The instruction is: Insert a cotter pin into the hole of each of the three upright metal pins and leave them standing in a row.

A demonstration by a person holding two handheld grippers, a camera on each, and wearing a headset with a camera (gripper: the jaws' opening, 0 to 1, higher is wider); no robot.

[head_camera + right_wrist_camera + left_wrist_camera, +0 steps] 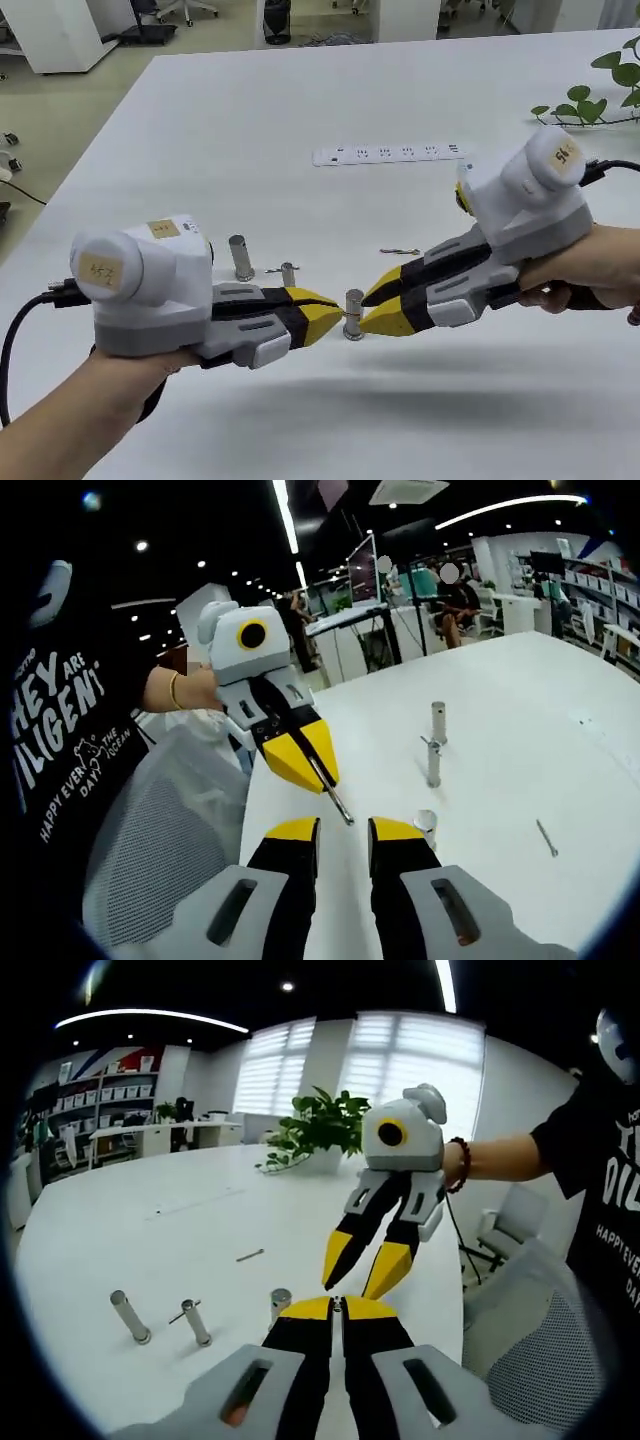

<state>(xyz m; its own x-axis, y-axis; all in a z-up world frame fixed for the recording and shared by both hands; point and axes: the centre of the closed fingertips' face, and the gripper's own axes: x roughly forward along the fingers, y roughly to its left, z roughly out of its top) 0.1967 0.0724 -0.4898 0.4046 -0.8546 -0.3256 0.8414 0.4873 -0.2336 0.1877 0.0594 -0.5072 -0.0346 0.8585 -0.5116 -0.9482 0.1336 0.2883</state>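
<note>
Three short silver metal pins stand upright on the white surface (300,110), in a loose row running from the person's left toward the middle. The far metal pin (241,257) is bare. The middle metal pin (288,273) has a thin cotter pin sticking out sideways near its top (185,1311). The near metal pin (354,313) stands right between the two grippers' yellow tips.

The left gripper (325,312) comes in from the person's left, its jaws pressed together on a thin steel cotter pin (330,788). In the right gripper view that pin juts out past the left gripper's tips, slanting down toward the surface. In the left gripper view the closed jaws (337,1308) sit just beside the near metal pin (281,1303), which is on their left.

The right gripper (366,308) faces it from the other side, jaws a narrow way apart and gripping nothing. In its own view the near metal pin (427,826) stands just outside the right-hand jaw, not in the gap.

A loose cotter pin (400,252) lies flat on the surface behind the right gripper, apart from the uprights. Further back are a white power strip (390,154) and a green leafy plant (600,95) at the surface's far right edge.
</note>
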